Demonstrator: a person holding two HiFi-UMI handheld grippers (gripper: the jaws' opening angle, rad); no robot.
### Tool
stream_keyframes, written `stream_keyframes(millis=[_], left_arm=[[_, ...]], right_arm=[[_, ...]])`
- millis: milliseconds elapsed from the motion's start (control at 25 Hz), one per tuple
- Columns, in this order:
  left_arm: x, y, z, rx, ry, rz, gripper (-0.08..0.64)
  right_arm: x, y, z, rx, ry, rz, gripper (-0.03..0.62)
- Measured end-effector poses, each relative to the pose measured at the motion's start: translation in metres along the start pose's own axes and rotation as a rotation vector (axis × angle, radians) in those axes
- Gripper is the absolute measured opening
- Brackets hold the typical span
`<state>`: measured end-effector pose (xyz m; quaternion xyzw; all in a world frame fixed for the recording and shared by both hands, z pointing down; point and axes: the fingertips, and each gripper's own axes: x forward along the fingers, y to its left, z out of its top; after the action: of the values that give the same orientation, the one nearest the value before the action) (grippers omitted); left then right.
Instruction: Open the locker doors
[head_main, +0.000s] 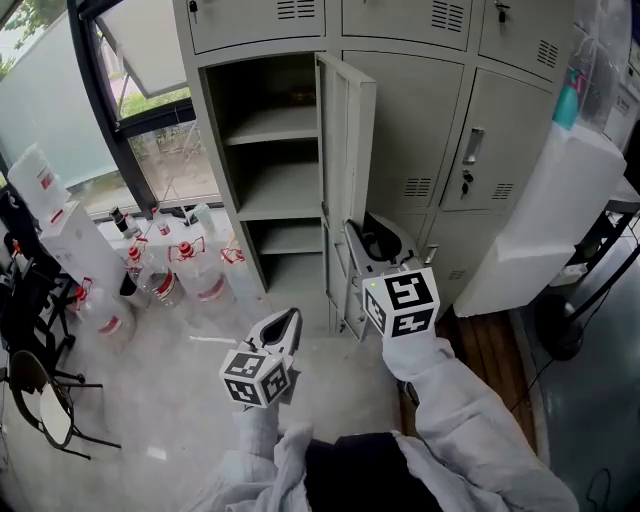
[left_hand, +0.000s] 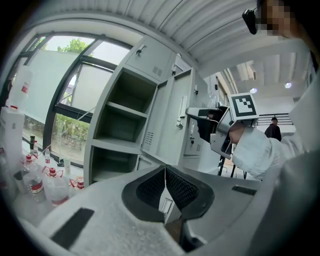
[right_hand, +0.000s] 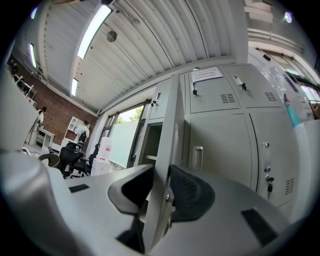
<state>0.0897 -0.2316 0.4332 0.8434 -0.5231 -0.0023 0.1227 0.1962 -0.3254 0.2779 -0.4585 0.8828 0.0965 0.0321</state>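
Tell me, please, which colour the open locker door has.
The open locker door is plain light grey; the head view shows it best.

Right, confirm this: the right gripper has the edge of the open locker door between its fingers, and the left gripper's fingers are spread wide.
Wrong on the left gripper: the left gripper view shows its fingers shut together, empty. The rest holds: the right gripper has the edge of the open locker door between its fingers.
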Motion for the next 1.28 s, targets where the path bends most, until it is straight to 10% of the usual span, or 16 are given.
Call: stream_keyframes(millis=[920, 1280], left_arm=[[0.01, -0.04, -0.001, 0.063, 0.037, -0.041, 0.011], [0.051, -0.036, 0.01, 0.075, 0.042, -0.098, 0.011]], right_arm=[[-0.037, 0.006, -0.01, 0.064, -0.022, 0.095, 0.1], [-0.06, -0.086, 0.006, 0.155, -0.078, -0.082, 0.1]])
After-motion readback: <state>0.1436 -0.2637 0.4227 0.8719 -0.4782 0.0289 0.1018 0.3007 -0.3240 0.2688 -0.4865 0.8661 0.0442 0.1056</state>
